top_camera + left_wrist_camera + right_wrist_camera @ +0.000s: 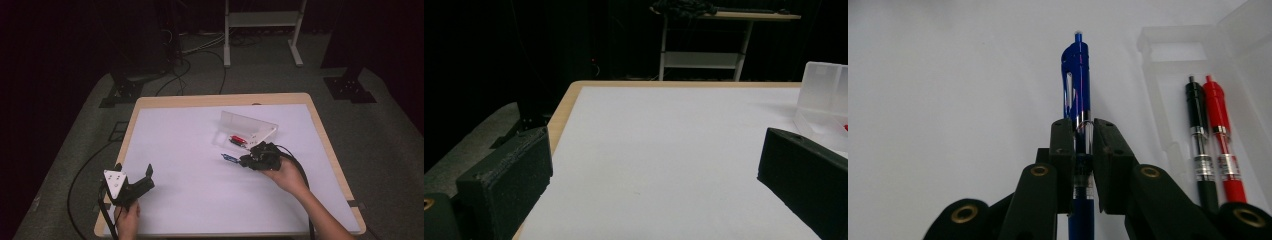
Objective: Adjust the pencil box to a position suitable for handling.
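In the high view the right gripper sits just right of the frame's centre, held by the person's right hand, which comes in from the lower right. Its jaws are pressed onto a blue pen whose free end sticks out to the left over the white table surface. The right gripper view shows this closely: the blue pen runs up the middle of the frame, pinched on its clear barrel between the two black jaws, clip and button end pointing away toward the top. Just right of it in that view lies a clear plastic case, open, with a black pen and a red pen lying side by side in its tray. In the high view the clear plastic case is just above the right gripper, its lid apparently standing up along the far side, though the view is too small to be sure. The left gripper is at the lower left of the high view, well apart from the case, held by the left hand. Its jaws are spread wide with nothing between them, as the left gripper view shows, one at each lower corner with bare white surface between.
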Demonstrator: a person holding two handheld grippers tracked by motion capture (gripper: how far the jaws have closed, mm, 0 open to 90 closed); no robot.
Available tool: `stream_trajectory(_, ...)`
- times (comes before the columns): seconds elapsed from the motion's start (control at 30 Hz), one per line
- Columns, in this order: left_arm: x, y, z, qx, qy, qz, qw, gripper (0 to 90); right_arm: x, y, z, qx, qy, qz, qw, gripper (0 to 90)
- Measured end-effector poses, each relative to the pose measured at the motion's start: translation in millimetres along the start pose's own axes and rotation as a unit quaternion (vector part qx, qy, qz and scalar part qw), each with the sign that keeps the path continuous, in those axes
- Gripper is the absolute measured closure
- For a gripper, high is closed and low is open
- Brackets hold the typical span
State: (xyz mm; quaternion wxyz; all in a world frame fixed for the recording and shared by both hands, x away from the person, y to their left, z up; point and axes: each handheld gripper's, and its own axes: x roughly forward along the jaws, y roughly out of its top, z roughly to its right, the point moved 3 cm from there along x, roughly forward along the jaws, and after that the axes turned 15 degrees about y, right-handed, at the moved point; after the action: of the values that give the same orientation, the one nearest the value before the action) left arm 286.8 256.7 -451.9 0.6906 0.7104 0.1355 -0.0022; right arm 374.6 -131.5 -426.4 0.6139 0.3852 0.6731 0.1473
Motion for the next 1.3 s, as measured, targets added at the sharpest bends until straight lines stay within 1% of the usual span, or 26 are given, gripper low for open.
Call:
stream_trajectory(0.07, 0.1, 0.0, -0.1, 0.0, 0.0, 0.0, 1.0, 0.3, -0.6, 0.5, 1.7, 0.001, 0.0, 0.0, 1.0, 78.9)
stream_trajectory(0.1, 0.1, -0.1, 0.0, 0.0, 0.0, 0.0, 1.0, 0.3, -2.4, 2.4, 6.1, 0.002, -0.004, 0.003, 1.0, 78.9)
stream_trajectory(0.13, 0.1, -0.1, 0.0, 0.0, 0.0, 0.0, 1.0, 0.3, -2.4, 2.4, 6.1, 0.002, -0.004, 0.003, 1.0, 78.9)
stream_trajectory(0.17, 0.0, -0.1, 0.0, 0.001, 0.0, 0.0, 1.0, 0.3, -4.0, 4.1, 9.3, 0.003, -0.007, 0.006, 1.0, 78.9)
stream_trajectory(0.23, 0.0, -0.1, 0.0, 0.002, 0.0, 0.0, 1.0, 0.3, -4.6, 4.9, 11.9, 0.003, -0.009, 0.005, 0.9999, 78.9)
stream_trajectory(0.33, 0.2, -0.2, 0.0, 0.0, 0.0, 0.0, 1.0, 0.3, -6.4, 5.3, 16.9, 0.006, -0.012, 0.01, 0.9999, 78.9)
stream_trajectory(0.37, 0.2, -0.3, 0.1, 0.0, 0.0, 0.0, 1.0, 0.3, -6.6, 5.2, 17.8, 0.009, -0.012, 0.009, 0.9998, 79.0)
stream_trajectory(0.4, 0.2, -0.3, 0.2, 0.001, 0.0, 0.0, 1.0, 0.3, -6.3, 5.0, 20.1, 0.006, -0.014, 0.009, 0.9998, 78.9)
stream_trajectory(0.47, -0.1, -0.2, 0.4, 0.002, -0.001, 0.0, 1.0, 0.3, -6.3, 5.1, 24.3, 0.011, -0.016, 0.007, 0.9998, 78.9)
stream_trajectory(0.63, 0.1, -0.4, 0.6, 0.004, 0.0, 0.001, 1.0, 0.4, -7.3, 7.9, 35.5, 0.01, -0.026, 0.004, 0.9996, 78.9)
stream_trajectory(0.73, 0.1, -0.5, 0.2, 0.003, 0.0, 0.001, 1.0, 0.3, -8.0, 9.4, 41.0, 0.013, -0.027, 0.003, 0.9995, 78.9)
stream_trajectory(0.8, 0.2, -0.5, -0.2, 0.002, 0.001, 0.001, 1.0, 0.3, -9.0, 10.4, 44.4, 0.011, -0.027, 0.003, 0.9996, 78.9)
stream_trajectory(0.83, 0.2, -0.5, -0.3, 0.001, 0.001, 0.001, 1.0, 0.3, -9.6, 11.0, 45.7, 0.015, -0.027, 0.004, 0.9995, 78.9)
stream_trajectory(1.03, 0.3, -0.7, -0.6, 0.0, 0.001, 0.001, 1.0, 0.3, -10.0, 13.7, 52.8, 0.015, -0.031, 0.005, 0.9994, 78.9)
stream_trajectory(1.17, 0.6, -0.7, -0.9, 0.0, 0.003, 0.0, 1.0, 0.3, -8.8, 16.6, 56.8, 0.013, -0.03, 0.005, 0.9995, 78.9)
stream_trajectory(1.3, 0.9, -0.7, -1.0, 0.001, 0.004, -0.002, 1.0, 0.3, -7.3, 18.8, 61.2, 0.011, -0.028, 0.0, 0.9995, 78.9)
